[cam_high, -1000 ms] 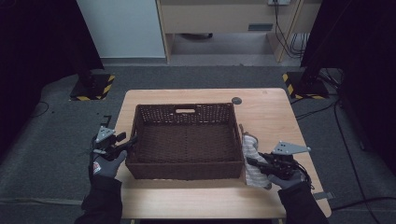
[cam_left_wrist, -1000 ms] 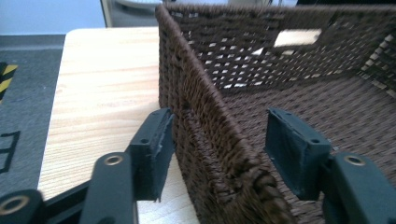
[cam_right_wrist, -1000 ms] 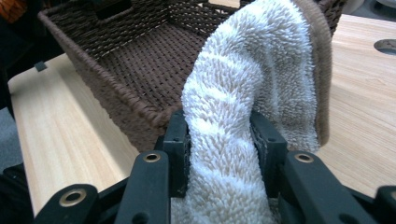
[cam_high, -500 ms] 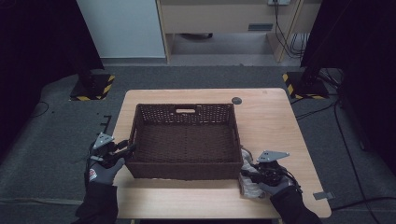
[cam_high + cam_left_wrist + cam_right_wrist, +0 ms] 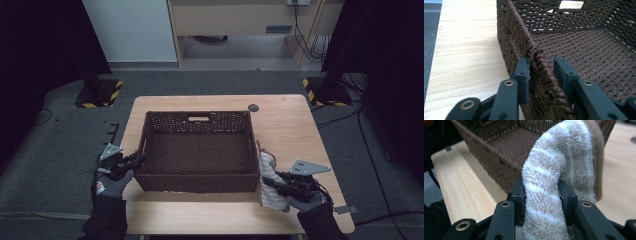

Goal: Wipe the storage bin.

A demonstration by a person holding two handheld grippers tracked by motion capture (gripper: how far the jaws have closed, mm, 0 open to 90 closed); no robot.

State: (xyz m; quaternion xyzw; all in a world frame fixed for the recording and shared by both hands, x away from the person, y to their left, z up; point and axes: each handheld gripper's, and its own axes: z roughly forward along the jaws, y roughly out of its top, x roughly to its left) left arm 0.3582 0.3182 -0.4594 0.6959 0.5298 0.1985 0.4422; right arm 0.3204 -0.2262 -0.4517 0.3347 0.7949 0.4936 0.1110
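Note:
A dark brown wicker basket (image 5: 220, 116) stands in the middle of the wooden table (image 5: 300, 130). My left gripper (image 5: 137, 161) is at its front left corner. In the left gripper view the jaws straddle the basket's left wall (image 5: 511, 37); the left gripper (image 5: 541, 71) is open, with a gap on the inner side. A striped white-and-beige towel (image 5: 270, 172) lies against the basket's front right corner. My right gripper (image 5: 267, 182) is shut on it. In the right gripper view the fluffy towel (image 5: 556, 157) rises from the right gripper (image 5: 541, 195), with the basket (image 5: 499, 157) behind it.
A small dark round disc (image 5: 253, 107) lies on the table behind the basket's right corner. Bare wood runs along the front edge (image 5: 200, 215) and the right side. Black-and-yellow stand bases (image 5: 100, 95) and cables (image 5: 360, 125) are on the floor around the table.
My right gripper has come nearer the table's front edge with the towel, which now lies lower along the basket's corner. The left gripper has shifted only slightly toward me.

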